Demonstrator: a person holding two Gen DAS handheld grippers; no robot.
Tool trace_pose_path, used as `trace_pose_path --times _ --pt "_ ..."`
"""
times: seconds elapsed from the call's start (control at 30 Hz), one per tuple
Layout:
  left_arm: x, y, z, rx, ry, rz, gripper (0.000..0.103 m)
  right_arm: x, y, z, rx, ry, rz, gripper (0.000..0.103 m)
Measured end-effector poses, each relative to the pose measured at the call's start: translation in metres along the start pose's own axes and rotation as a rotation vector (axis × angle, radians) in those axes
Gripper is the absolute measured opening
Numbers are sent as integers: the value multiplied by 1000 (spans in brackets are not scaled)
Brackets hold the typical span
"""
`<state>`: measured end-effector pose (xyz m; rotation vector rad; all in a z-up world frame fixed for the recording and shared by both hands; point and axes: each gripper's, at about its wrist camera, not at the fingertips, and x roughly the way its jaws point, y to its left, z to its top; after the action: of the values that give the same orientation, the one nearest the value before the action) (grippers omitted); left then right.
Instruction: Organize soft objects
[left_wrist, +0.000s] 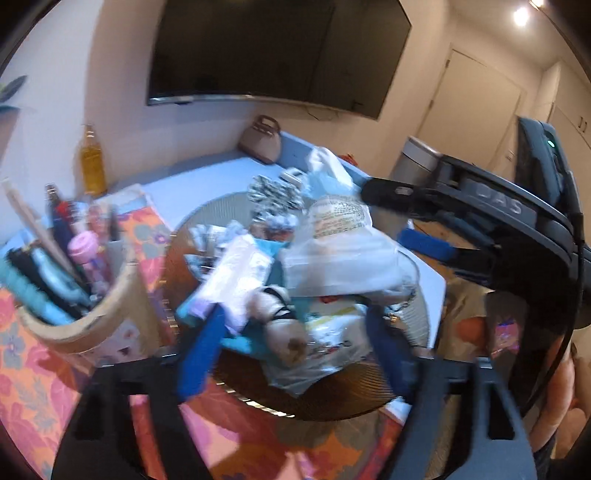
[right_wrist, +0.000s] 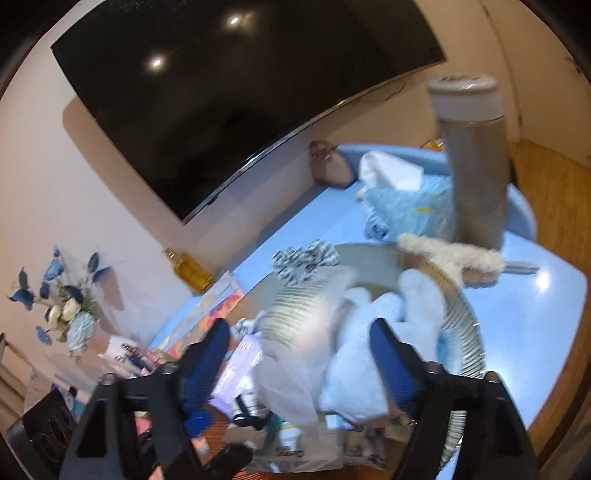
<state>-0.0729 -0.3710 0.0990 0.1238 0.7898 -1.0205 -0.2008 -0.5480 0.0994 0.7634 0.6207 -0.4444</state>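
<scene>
Blue-padded left claw (left_wrist: 295, 343) gapes empty over heap | right claw (right_wrist: 299, 365) likewise wide, nothing gripped | soft objects (left_wrist: 332, 258) jumbled in round wicker tray (left_wrist: 332, 402) on worktop (right_wrist: 535, 314) | sorting looks barely begun; whole pile left

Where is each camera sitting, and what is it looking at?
Left wrist: rides the left tongs, looking down at the round woven tray piled with soft things; the open blue pads, the right tongs and a hand show.
Right wrist: rides the right tongs, looking down at the same tray; only its own open blue pads show.
Shared: tray, black wall television, amber glass bottle.
</scene>
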Motion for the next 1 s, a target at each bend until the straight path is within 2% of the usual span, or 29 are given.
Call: trace_pose_path --times 0.13,0.27,0.33,0.4,0.43,0.47,0.5,0.57,0.6,0.7,0.8,0.87,0.93,1.0 --pt "-35 6 -10 14 -26 -15 81 -22 -12 0 5 -50 -30 80" --pt "-94 11 -26 28 -98 49 81 -49 -12 -8 22 -85 -1 83" --pt "-125 21 -34 -2 -124 83 81 -63 4 -16 -17 -124 30 83" --pt "-167 41 -45 -85 -180 99 81 -75 27 -26 -67 -159 61 84" --pt "-185 54 -47 -127 -210 127 81 -79 40 -30 -94 -165 83 87" --pt "-202 62 -51 -153 -230 166 81 -84 58 -39 -135 -170 120 93" --pt "-220 69 -58 -175 -249 226 81 -87 72 -46 -169 -175 152 101" --pt "-255 82 -71 -196 -268 373 81 -93 107 -70 -246 -187 208 103" --pt "-272 89 -79 -203 -275 457 81 -92 124 -82 -283 -175 233 103" --pt "-307 107 -100 -231 -280 581 81 -77 172 -120 -381 -90 319 103" --pt "-333 125 -118 -258 -277 634 86 -57 212 -159 -468 -30 348 103" --pt "-338 135 -126 -265 -279 666 101 -39 231 -182 -506 27 356 103" --pt "-339 148 -139 -281 -287 710 101 -20 249 -206 -543 66 362 103" --pt "-324 166 -148 -310 -268 745 101 -3 263 -228 -598 84 342 103"
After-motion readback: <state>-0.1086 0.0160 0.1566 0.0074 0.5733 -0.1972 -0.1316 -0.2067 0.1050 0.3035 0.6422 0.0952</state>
